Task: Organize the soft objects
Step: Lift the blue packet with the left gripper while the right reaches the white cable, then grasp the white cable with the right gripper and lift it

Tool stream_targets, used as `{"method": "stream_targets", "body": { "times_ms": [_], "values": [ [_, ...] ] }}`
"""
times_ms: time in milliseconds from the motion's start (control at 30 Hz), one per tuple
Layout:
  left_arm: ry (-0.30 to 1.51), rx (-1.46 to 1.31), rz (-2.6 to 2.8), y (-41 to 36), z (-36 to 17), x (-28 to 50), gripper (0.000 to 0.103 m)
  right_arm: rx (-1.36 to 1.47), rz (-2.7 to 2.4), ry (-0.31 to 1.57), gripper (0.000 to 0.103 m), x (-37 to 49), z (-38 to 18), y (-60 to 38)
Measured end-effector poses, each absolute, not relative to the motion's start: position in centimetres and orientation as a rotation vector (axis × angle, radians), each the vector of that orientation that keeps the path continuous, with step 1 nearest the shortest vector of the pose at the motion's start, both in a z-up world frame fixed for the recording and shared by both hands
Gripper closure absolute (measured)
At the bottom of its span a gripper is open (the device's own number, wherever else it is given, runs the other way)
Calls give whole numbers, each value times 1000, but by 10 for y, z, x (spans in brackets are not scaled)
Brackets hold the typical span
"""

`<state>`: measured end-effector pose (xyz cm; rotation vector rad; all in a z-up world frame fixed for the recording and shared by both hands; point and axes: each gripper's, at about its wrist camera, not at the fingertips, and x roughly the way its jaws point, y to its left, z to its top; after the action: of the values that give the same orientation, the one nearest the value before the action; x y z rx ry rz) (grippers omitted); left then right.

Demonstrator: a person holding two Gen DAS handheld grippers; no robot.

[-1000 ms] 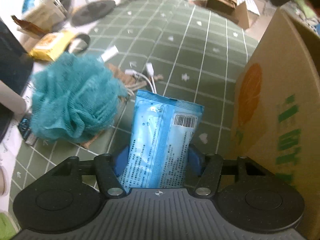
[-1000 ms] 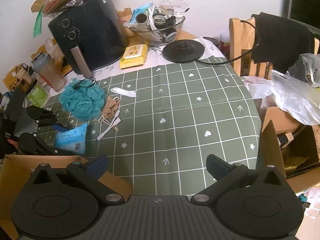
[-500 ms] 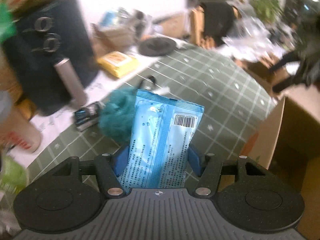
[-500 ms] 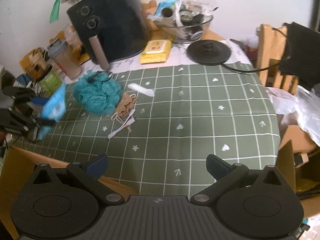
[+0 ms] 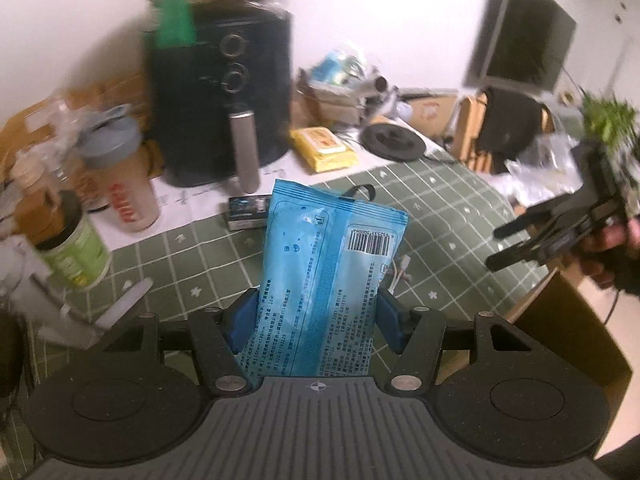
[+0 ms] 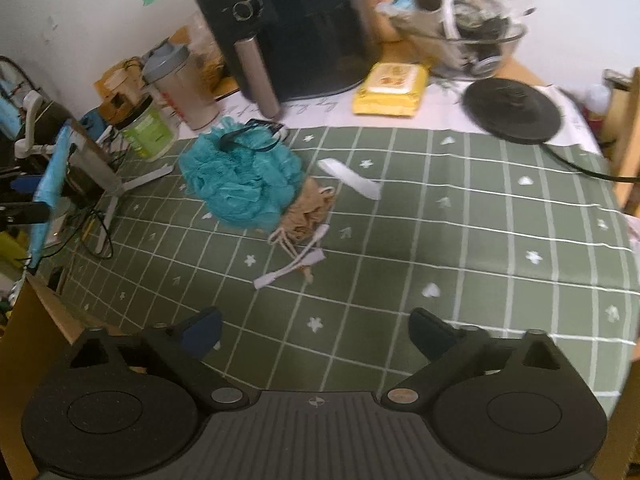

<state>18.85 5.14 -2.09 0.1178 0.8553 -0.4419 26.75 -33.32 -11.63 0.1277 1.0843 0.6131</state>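
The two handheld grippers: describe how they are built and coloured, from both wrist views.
Both the left gripper and the right gripper have a ribbed dark grey body with a small crosshair mark at its front edge, two round black discs at the sides, black linkage arms with silver pivot screws, and blue pads on the fingers. No sleeve is visible.

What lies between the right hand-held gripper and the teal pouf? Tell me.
In the right wrist view: bare green cloth, then a tan mesh bundle with white straps against the pouf. Right hand-held gripper open.

Dim warm indoor light, soft shadows; fisheye bending at edges; left view background motion-blurred
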Motion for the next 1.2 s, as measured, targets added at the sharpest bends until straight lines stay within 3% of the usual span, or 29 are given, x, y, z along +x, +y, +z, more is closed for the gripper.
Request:
{"method": "stream_targets", "body": {
  "times_ms": [133, 400, 467, 700, 733, 800, 1200],
  "values": [
    [843, 90, -406, 58, -13, 175, 43, 158, 652, 1112, 19, 284, -134, -326],
    [855, 20, -347, 74, -6, 150, 43, 233, 684, 1161, 59, 315, -170, -306],
    [857, 10, -344, 76, -5, 146, 43, 248, 685, 1180, 65, 321, -180, -300],
    [873, -18, -314, 85, -5, 135, 43, 394, 649, 1210, 65, 339, -207, -292],
    [874, -20, -312, 86, -4, 135, 43, 420, 642, 1207, 67, 341, -210, -292],
    [877, -23, -308, 88, -4, 133, 43, 440, 626, 1209, 86, 343, -214, -292],
    [856, -35, -325, 83, 4, 132, 43, 174, 696, 1209, 95, 337, -179, -301]
  ]
}}
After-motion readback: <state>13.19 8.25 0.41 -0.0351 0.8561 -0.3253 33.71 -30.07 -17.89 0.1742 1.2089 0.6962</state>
